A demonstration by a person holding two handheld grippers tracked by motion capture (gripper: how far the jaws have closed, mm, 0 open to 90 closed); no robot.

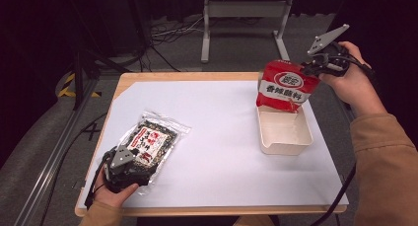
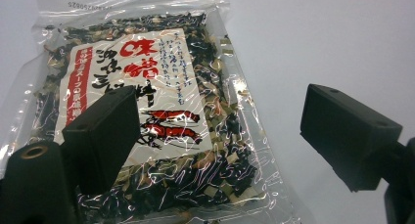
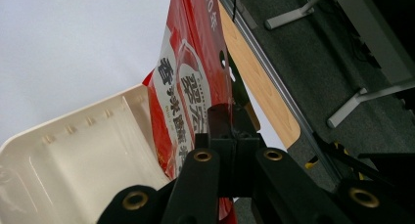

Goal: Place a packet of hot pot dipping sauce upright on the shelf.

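While our right gripper [image 1: 315, 68] pinches the red bag [image 1: 285, 86] above the far end of the cream tray [image 1: 286, 139], our left gripper [image 1: 129, 163] is wide apart over the clear seaweed bag [image 1: 150, 139] lying on the white table [image 1: 222, 137].

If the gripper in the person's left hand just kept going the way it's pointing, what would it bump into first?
Most likely the clear plastic packet of dark dried flakes: the left gripper stands open, with one jaw already over the packet, though depth is hard to judge.
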